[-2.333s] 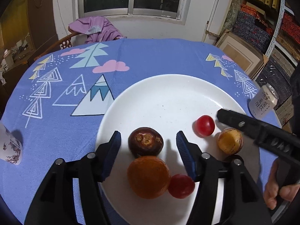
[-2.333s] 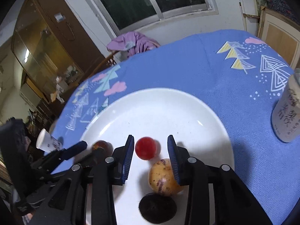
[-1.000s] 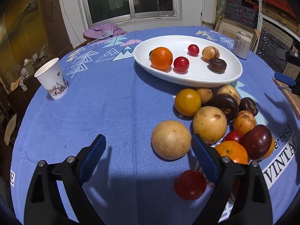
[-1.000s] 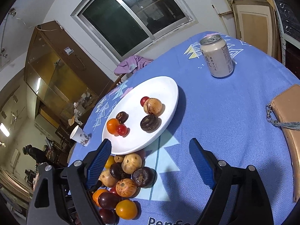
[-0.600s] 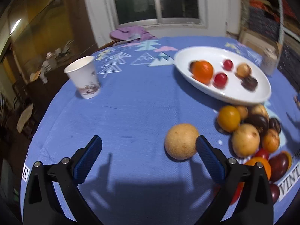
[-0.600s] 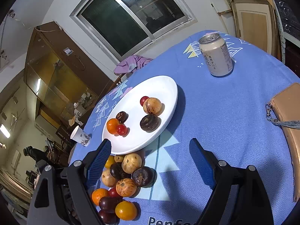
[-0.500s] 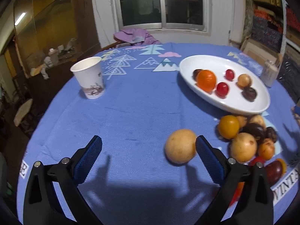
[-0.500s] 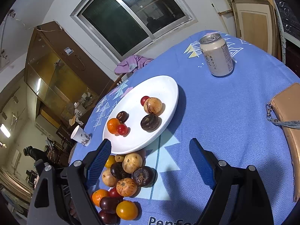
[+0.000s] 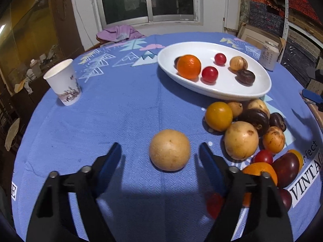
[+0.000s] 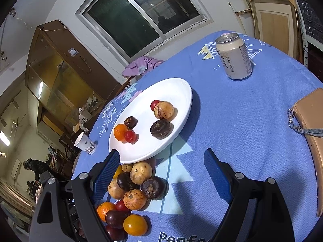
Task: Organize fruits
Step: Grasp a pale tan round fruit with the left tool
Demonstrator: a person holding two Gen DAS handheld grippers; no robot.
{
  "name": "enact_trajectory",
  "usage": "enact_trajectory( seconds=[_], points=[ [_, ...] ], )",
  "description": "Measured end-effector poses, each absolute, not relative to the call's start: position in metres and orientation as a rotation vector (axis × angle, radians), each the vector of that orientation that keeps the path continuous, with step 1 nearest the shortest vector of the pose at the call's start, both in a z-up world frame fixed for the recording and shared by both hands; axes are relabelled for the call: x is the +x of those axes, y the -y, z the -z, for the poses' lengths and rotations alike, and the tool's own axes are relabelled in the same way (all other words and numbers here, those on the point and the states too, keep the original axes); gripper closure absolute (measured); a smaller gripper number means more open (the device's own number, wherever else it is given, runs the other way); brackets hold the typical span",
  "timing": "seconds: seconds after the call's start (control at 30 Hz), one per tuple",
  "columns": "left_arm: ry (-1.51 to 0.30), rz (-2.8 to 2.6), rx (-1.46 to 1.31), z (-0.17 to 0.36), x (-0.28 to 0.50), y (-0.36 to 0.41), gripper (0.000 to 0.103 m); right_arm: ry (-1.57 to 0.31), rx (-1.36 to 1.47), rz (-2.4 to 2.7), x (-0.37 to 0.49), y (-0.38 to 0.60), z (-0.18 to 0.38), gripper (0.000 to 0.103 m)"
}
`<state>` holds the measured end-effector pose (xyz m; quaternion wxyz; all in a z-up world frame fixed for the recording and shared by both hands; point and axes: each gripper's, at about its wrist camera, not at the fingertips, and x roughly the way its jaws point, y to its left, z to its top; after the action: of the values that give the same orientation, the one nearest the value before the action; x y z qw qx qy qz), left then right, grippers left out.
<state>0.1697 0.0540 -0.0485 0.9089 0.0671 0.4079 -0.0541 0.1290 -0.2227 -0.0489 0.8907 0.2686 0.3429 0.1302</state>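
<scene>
A white plate (image 9: 220, 92) holds an orange (image 9: 189, 67), two cherry tomatoes, a tan fruit and dark fruits; it also shows in the right wrist view (image 10: 177, 92). A pale round fruit (image 9: 170, 149) lies alone on the blue cloth, just ahead of and between the fingers of my open, empty left gripper (image 9: 160, 155). A pile of loose fruit (image 9: 248, 129) lies to its right and also shows in the right wrist view (image 10: 133, 189). My right gripper (image 10: 161, 162) is open and empty, held above the cloth beside the pile.
A paper cup (image 9: 63, 82) stands at the left of the table. A drink can (image 10: 234, 57) stands at the far right. A tan pouch (image 10: 310, 125) lies at the right edge. A purple cloth (image 9: 119, 32) hangs on a chair behind the table.
Both grippers pulled back from the plate, open and empty. In the last half second the left gripper lowered and closed in on the lone pale fruit. The right gripper has hardly moved.
</scene>
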Motion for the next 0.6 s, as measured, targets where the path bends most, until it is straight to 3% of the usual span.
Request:
enact_trajectory(
  seconds=[0.17,0.3,0.47,0.6],
  points=[
    [-0.857,0.146,0.112,0.0512,0.1715,-0.0533,0.036,-0.717,0.556,-0.27,0.1293,0.2215,0.0493,0.017],
    [-0.861,0.195,0.092,0.0505,0.1703,-0.0519,0.049,-0.723,0.553,-0.272,0.1302,0.2208,0.0501,0.017],
    [-0.865,0.198,0.087,0.0514,0.1706,-0.0515,0.05,-0.727,0.553,-0.272,0.131,0.2205,0.051,0.017],
    [-0.89,0.188,0.076,0.0564,0.1756,-0.0562,0.059,-0.737,0.536,-0.281,0.1318,0.2165,0.0516,0.017]
  ],
)
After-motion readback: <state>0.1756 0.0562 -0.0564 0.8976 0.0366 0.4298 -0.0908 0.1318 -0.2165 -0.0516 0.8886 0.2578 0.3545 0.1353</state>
